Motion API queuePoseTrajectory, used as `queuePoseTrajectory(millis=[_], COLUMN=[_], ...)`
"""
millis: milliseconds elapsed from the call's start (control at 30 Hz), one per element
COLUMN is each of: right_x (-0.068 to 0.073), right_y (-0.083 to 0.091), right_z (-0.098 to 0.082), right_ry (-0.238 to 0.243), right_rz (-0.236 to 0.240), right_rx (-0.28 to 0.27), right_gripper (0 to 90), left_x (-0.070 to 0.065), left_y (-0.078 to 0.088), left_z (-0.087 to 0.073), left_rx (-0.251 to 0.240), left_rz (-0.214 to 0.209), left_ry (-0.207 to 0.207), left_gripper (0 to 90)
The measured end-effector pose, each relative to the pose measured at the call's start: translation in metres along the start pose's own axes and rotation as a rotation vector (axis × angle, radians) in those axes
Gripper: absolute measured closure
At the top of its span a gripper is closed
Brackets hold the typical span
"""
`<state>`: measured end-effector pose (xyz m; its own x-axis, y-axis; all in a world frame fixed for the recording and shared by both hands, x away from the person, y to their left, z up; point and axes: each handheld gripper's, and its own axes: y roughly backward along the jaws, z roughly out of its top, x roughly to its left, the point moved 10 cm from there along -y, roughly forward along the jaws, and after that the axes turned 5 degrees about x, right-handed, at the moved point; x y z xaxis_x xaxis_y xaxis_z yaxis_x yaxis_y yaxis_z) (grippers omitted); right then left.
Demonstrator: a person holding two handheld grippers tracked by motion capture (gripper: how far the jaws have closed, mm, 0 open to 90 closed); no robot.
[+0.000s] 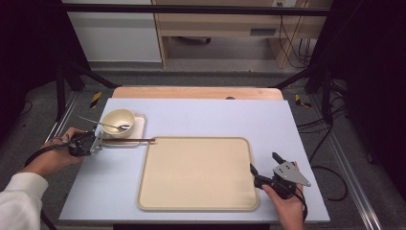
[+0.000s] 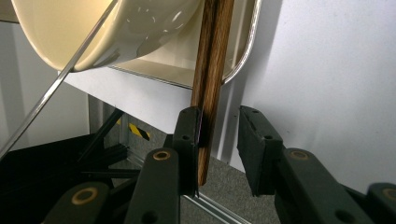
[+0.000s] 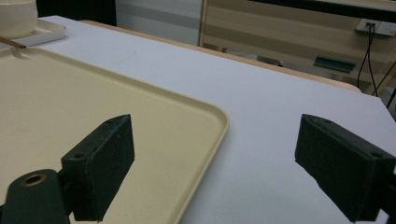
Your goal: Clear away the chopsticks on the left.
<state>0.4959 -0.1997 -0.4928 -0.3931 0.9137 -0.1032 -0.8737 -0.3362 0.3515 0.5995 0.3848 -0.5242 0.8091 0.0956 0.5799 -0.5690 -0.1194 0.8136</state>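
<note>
My left gripper (image 2: 218, 154) stands part open around the near end of the wooden chopsticks (image 2: 210, 88); one pad touches the wood, the other is clear of it, so nothing is clamped. They look light, stiff, thin and smooth, likely to swivel or slip, so I would pinch them squarely near this end, both sticks together. They lie beside the small tray (image 1: 139, 125) with the bowl (image 1: 118, 120) and spoon (image 1: 103, 124), their tips at the big tray (image 1: 196, 172); my right gripper (image 1: 262, 162) waits wide open, empty, over the tabletop (image 1: 201, 115).
</note>
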Motion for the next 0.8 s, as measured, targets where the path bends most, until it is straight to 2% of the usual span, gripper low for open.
queuePoseTrajectory(millis=[433, 800], right_x=[0.0003, -0.0003], right_y=[-0.0007, -0.0012], right_z=[-0.0006, -0.0009], right_ry=[-0.001, -0.001], right_rz=[0.005, 0.002], right_rx=[0.003, 0.003], right_gripper=[12.3, 12.3], left_x=[-0.0002, -0.0013], left_y=[-0.0036, -0.0067], left_z=[0.0023, 0.0034], left_rx=[0.010, 0.025], left_rz=[-0.014, -0.006], left_ry=[-0.016, -0.042], left_gripper=[71.7, 77.3])
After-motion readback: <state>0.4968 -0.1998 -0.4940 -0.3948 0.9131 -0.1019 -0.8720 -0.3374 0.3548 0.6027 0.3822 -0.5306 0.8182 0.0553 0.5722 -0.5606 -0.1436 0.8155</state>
